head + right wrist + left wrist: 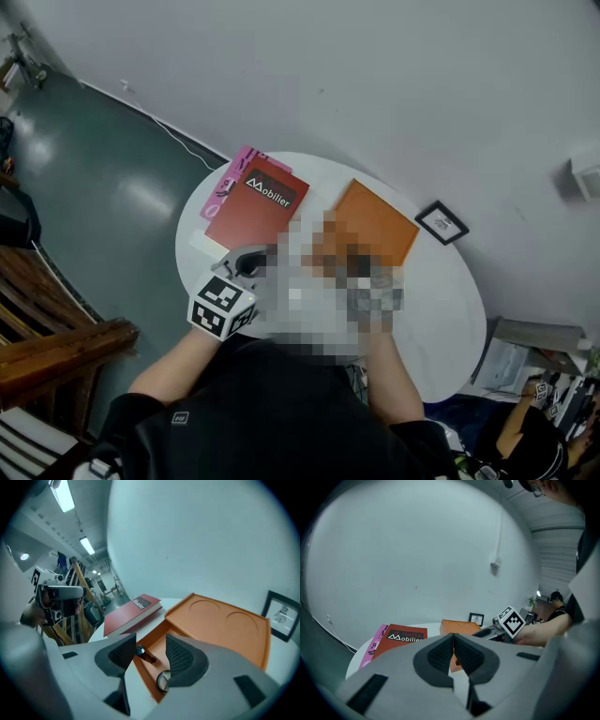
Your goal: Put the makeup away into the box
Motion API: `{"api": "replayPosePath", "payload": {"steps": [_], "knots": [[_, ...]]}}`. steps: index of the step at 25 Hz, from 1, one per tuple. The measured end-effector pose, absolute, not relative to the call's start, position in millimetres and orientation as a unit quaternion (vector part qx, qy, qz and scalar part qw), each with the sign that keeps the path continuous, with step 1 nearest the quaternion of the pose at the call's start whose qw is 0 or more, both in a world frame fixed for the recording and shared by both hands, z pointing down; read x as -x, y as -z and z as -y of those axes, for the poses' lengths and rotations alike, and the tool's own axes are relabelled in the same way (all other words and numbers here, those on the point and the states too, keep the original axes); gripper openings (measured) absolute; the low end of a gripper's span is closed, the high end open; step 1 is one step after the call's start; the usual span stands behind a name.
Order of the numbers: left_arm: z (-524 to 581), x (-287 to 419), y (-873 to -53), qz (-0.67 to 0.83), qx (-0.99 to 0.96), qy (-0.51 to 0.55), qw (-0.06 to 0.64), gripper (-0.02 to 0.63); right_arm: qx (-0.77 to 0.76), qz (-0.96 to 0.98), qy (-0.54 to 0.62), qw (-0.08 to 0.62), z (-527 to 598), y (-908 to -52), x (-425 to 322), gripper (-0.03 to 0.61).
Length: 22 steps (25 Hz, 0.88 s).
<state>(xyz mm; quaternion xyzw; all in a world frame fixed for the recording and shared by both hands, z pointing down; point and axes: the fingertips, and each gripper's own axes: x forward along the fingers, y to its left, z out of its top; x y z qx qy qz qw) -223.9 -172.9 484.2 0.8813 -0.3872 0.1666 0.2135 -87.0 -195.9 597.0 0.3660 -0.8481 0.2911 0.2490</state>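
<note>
The right gripper [150,651] has its jaws wide apart and holds nothing. Just under it, a small dark makeup tube [144,655] lies inside the open orange box [146,674], between the jaws but not touched by them. A little round see-through thing [163,681] lies in the box too. The left gripper [453,639] has its jaws pressed together and is empty. The box lid [225,625] leans back behind. Further off on the round white table [123,633] are a red book [133,611] and a small black picture frame [281,613].
</note>
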Motion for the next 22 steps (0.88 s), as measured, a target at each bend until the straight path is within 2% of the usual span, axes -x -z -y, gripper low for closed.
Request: {"api": "replayPosePath", "payload": {"steps": [6,12,17,22], "knots": [[161.4,220.8,-470.8,0.357,-0.901,-0.146,0.2,0.014,-0.445,0.834,-0.271,0.182,174.0,-544.8,53.4,0.167],[159.5,213.5,-454.4,0.322,-0.924,-0.121,0.169,0.014,-0.493,0.823,-0.23,0.162,151.1,-493.9,45.3,0.106],[162.1,204.7,-435.9,0.312,-0.932,-0.095,0.156,0.014,-0.501,0.83,-0.173,0.174,137.1,-456.2,47.0,0.089],[162.0,188.9,-413.9,0.311,-0.937,-0.092,0.127,0.014,-0.502,0.843,-0.126,0.149,135.2,-417.3,38.7,0.08]]}}
